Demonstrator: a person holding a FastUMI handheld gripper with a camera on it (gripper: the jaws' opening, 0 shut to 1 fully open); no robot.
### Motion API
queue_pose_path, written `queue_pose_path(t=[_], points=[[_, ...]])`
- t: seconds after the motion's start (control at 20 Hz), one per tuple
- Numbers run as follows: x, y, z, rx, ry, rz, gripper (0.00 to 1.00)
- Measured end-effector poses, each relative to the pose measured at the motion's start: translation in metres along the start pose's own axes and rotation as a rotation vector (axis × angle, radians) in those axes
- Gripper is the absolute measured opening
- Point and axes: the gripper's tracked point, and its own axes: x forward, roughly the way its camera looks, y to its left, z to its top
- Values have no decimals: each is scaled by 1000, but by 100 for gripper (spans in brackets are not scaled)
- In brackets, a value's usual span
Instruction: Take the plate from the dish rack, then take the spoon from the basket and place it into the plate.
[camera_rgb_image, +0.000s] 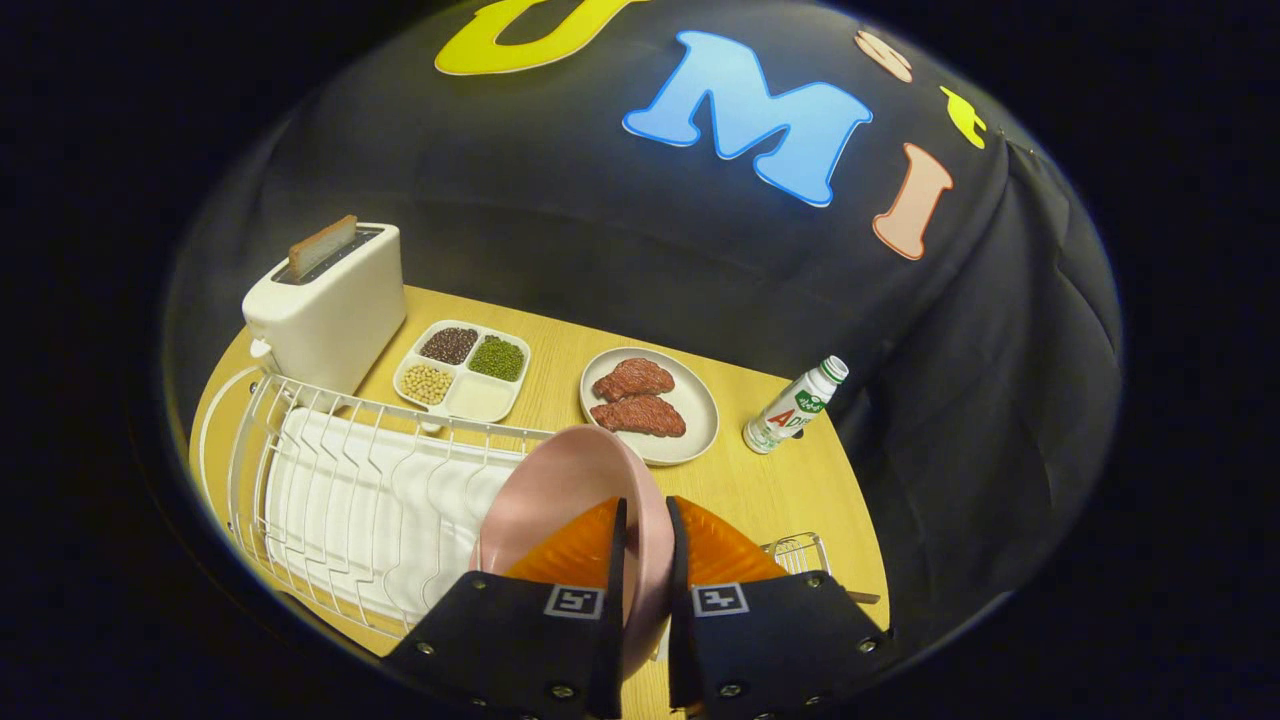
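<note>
My 2 fingers (645, 560) sit closest, drawn in tight on the rim of the pink plate (560, 490), 1 finger on each face, so my claw (645, 545) is clamped on the plate's edge. The plate stands on edge between them, just past the near end of the white wire dish rack (340, 480), seemingly lifted clear of its slots. I judge it stiff, smooth and fairly light, likely to slip or swing if pinched only at the rim, and breakable if dropped, so a firm hold on the edge is right. Beyond my fingers to the right, a small wire basket (797, 552) sits on the wooden table (790, 480); I cannot make out the spoon in it.
</note>
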Motion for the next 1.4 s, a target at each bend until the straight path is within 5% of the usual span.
queue_pose_path(t=[0.1,0.5,0.8,1.1,1.4], points=[[-5,0,3,-3,1,-10,10],[-14,9,20,-80,-40,-48,10],[-15,10,56,-250,-148,-156,10],[-33,-7,62,-109,-152,-42,9],[-78,-53,54,88,-210,161,10]])
